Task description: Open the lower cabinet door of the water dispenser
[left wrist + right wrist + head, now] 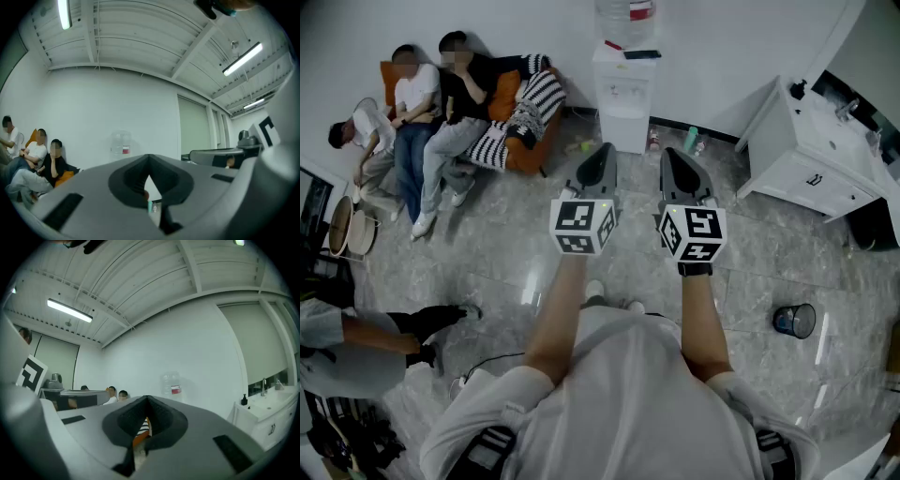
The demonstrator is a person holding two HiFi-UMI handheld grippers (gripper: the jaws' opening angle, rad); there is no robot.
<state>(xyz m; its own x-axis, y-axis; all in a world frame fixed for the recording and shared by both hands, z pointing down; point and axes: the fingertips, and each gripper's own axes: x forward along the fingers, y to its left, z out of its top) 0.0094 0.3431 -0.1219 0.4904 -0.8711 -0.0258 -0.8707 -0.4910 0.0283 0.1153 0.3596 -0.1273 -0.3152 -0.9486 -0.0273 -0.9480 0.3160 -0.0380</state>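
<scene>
While the person stands mid-room with both arms out, the head view shows the water dispenser [623,94] against the far wall at 12 o'clock, well apart from both tools across bare floor, its lower cabinet door [624,129] still flat and closed. The left gripper [602,155] and right gripper [677,159] point level at that wall, the dispenser lying between their lines and, by this view, slightly closer to the left one. A sofa [525,141] with seated people sits at 10 o'clock. From the left gripper view, the left gripper [149,158] has its jaws pinched together on nothing, and the dispenser's bottle [121,143] rises at 11 o'clock beyond the tip. From the right gripper view, the right gripper [148,400] is likewise closed and empty, the bottle [172,384] at 1 o'clock. The door stands upright, its long axis vertical; which edge carries the pull cannot be made out from here.
</scene>
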